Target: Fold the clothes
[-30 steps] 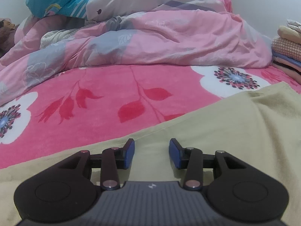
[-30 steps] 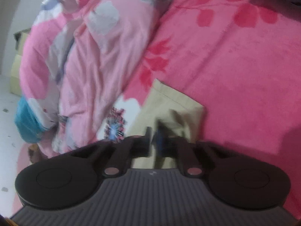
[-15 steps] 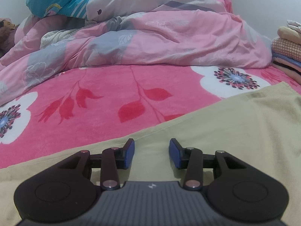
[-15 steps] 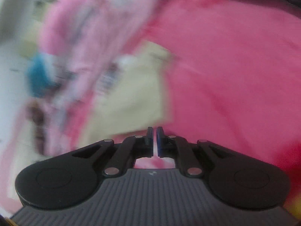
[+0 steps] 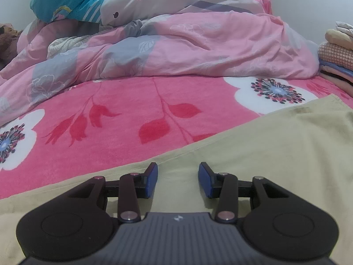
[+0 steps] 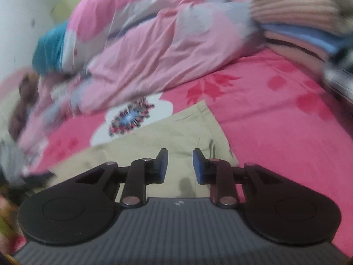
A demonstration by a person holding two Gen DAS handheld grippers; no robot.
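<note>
Beige garment [image 5: 253,154] lying flat on pink floral bed [image 5: 132,114], rumpled duvet [image 5: 187,50] bordering behind. Left hand-held gripper [image 5: 178,180] and right hand-held gripper [image 6: 180,165] hovering spread, empty, over garment edges.

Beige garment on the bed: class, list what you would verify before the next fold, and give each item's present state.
1. Left tongs open: ok.
2. Right tongs open: ok.
3. Both tongs empty, no cloth pinched between the pads: ok.
4. Beige garment lying flat on the pink floral blanket: mostly ok; small creases near the right tongs.
5. Garment's far corner in sight for grasping: ok.
6. Garment clear of the folded stack: ok in the left view.
7. Whole outline of the garment visible: cannot tell; the near part is hidden by the grippers.
</note>
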